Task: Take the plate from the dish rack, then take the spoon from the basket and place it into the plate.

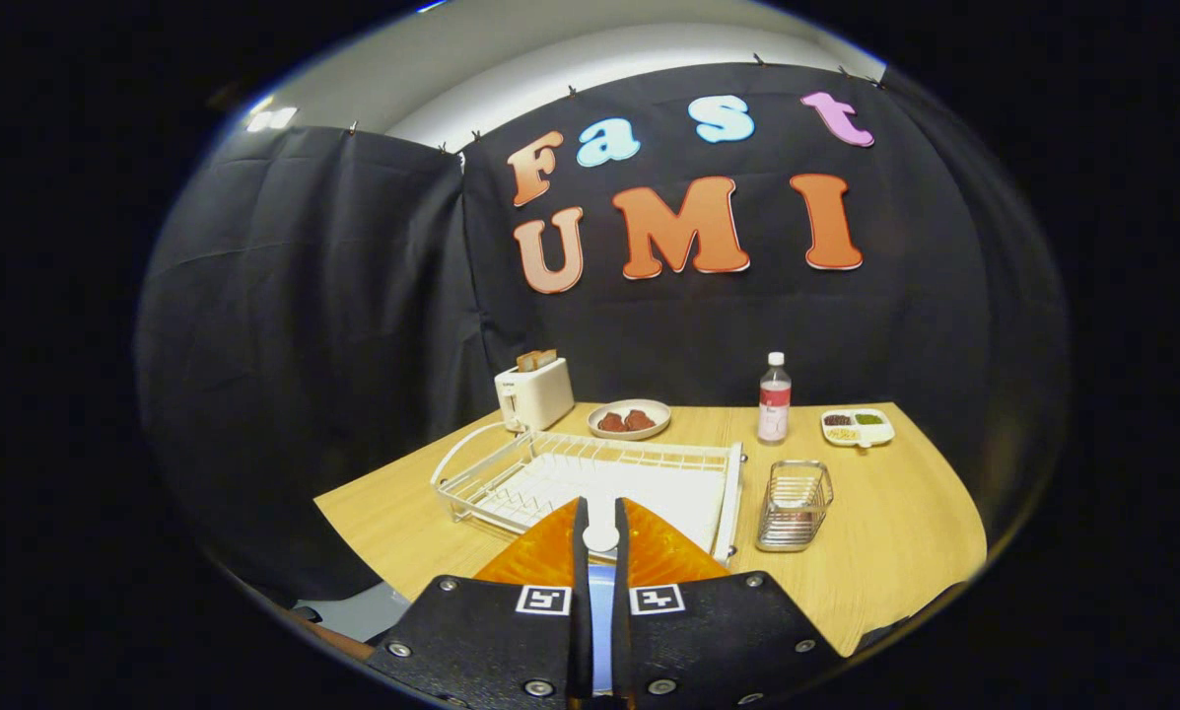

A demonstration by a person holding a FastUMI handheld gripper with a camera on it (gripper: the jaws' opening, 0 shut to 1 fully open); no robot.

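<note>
Plate first, I judge. The gripper (pixel 600 532) hangs over the near edge of the one dish rack (pixel 511 473), fingers nearly together around something small and white (clamped or not, I cannot tell). The one plate (pixel 660 409) in sight lies beyond the rack and holds brown food. One basket (pixel 795 503) stands beside the rack, seemingly empty. The next move calls for locating a free plate.

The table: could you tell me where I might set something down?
Bare table lies right of the wire basket and left of the dish rack. Crowded: the back row of toaster, bowl, bottle, tray. The gripper is shut on a white spoon over the orange plate.
</note>
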